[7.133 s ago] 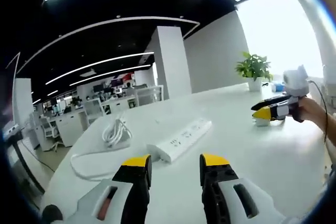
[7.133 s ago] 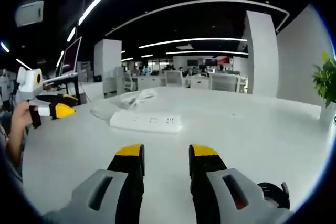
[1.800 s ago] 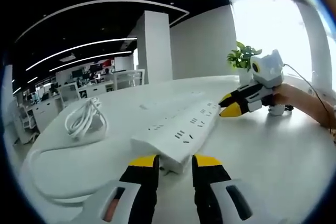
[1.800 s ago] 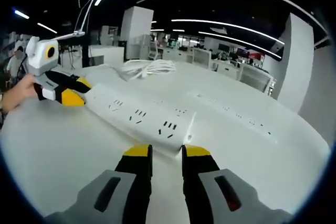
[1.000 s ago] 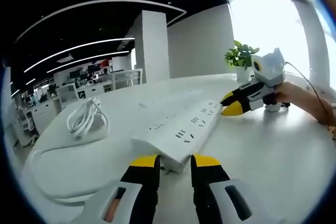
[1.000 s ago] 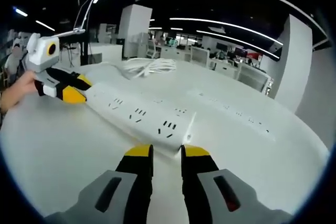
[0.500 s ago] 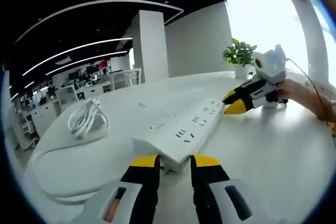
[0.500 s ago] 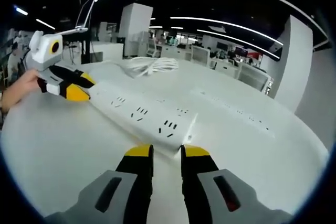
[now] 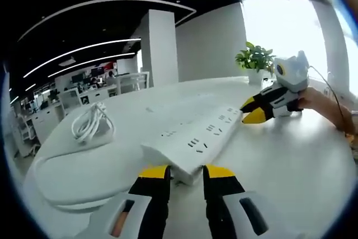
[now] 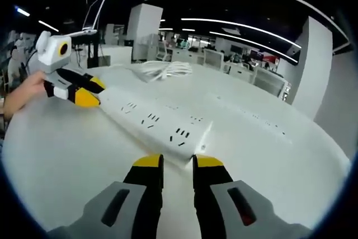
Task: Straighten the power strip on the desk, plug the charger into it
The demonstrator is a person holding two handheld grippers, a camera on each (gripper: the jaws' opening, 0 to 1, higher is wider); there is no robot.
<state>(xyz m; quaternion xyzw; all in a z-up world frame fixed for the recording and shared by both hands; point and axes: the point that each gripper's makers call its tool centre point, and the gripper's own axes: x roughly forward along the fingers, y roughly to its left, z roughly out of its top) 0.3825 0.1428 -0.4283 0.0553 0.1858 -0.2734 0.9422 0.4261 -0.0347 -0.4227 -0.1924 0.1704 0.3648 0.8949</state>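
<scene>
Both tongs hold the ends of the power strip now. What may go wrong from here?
1. The left tongs and right tongs grip only the thin ends of the strip, so it may slip out while turning.
2. The coiled cable lies close by and may drag along.

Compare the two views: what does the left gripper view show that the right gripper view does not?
Left gripper view: a potted plant by the bright window, and the right gripper at the strip's far end. Right gripper view: the left gripper at the opposite end, held by a hand. Both share the white power strip on the white desk and the coiled white cable.
</scene>
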